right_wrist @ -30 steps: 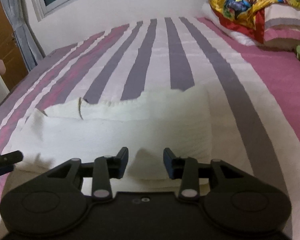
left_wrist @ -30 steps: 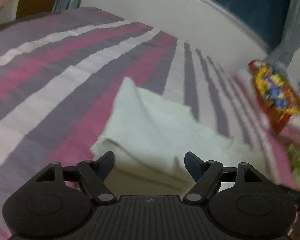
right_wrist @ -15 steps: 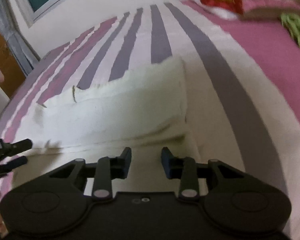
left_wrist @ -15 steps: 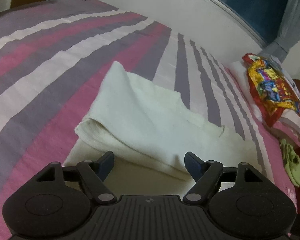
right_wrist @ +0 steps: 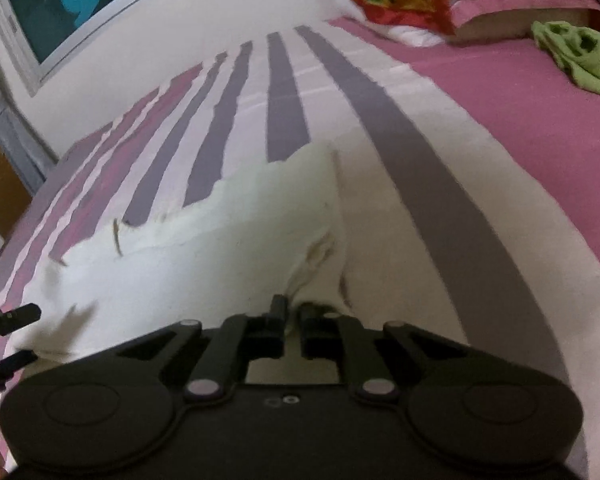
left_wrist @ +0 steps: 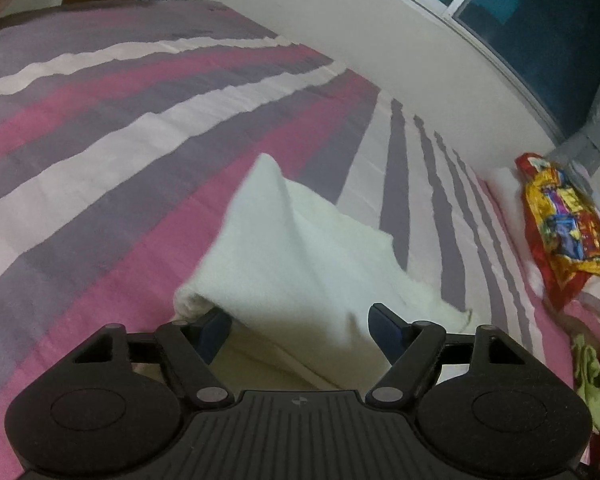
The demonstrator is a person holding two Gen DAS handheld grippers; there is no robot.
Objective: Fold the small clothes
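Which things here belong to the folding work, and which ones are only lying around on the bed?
For the job:
- white cloth
- right hand-held gripper, shut on its corner
- left hand-held gripper, open

Lying about:
- green garment
- colourful cloth
- pillow

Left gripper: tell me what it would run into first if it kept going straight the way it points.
Most likely the white cloth. The left gripper has its jaws open, and the cloth's raised near fold lies directly ahead between the fingers. Beyond it is only the striped bedsheet. Depth is hard to judge in this fisheye view.
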